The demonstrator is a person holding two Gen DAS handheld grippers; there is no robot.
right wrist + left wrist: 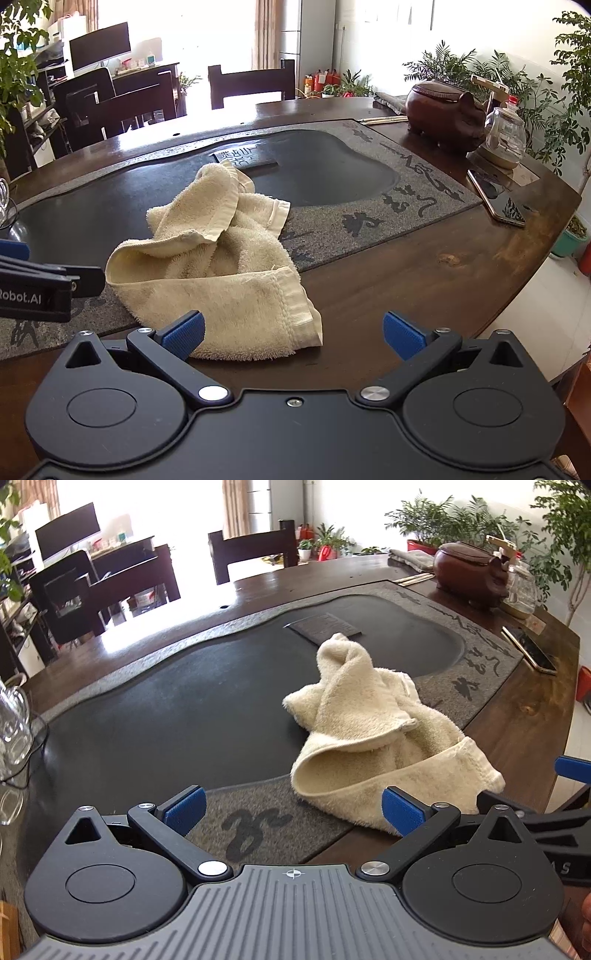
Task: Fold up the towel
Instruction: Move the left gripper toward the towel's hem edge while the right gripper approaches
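A cream terry towel (373, 734) lies crumpled in a heap on the dark stone tea tray (166, 716), its near edge hanging over the tray's grey rim onto the wooden table. In the right wrist view the same towel (221, 266) sits left of centre, close in front. My left gripper (293, 812) is open just short of the towel's near fold, blue pads wide apart, the right pad over the cloth's edge. My right gripper (293, 334) is open too, its left pad at the towel's near corner. Neither holds anything.
A phone (496, 199) lies on the table at the right, beyond it a glass teapot (504, 136) and a brown pig-shaped figure (447, 109). Glassware (13, 720) stands at the left edge. Chairs (255, 552), a desk and plants ring the table.
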